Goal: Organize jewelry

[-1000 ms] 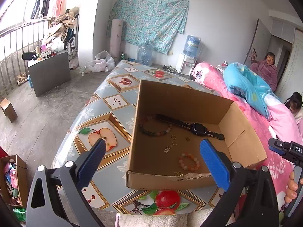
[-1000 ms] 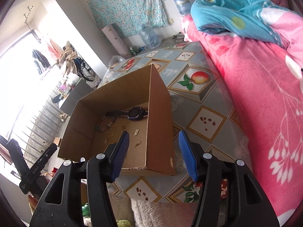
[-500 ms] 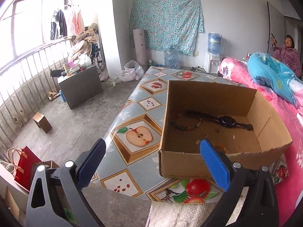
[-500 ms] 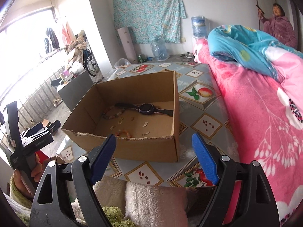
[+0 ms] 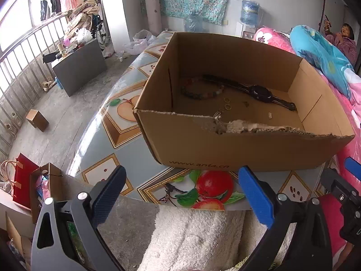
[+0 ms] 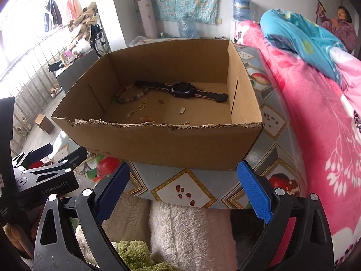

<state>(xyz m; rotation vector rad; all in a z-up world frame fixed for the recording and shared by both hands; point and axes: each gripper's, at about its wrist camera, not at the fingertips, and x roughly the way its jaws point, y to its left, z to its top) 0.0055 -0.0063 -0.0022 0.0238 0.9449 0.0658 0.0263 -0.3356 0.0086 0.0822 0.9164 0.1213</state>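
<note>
An open cardboard box [image 5: 237,149] [image 6: 180,144] stands on the fruit-patterned table [image 5: 126,122]. Inside lie a black watch [image 5: 259,91] [image 6: 180,89], a multicoloured bead bracelet [image 5: 200,93] [image 6: 130,94], two small gold rings [image 5: 227,103] [image 6: 142,103] and a few small charms [image 6: 181,111]. An orange bead bracelet [image 6: 146,118] peeks over the torn front wall. My left gripper [image 5: 180,194] is open and empty, low in front of the box. My right gripper [image 6: 182,187] is open and empty, also in front of the box.
A pink bed with a blue quilt [image 6: 315,79] runs along the right of the table. White fleece clothing [image 5: 198,237] lies below the grippers. The left gripper's body [image 6: 45,180] shows at the left of the right wrist view. A grey cabinet [image 5: 79,67] stands on the floor at left.
Both grippers have dropped lower and pulled back toward the table's near edge, so the box's front wall now hides part of its floor. Both stay open and empty.
</note>
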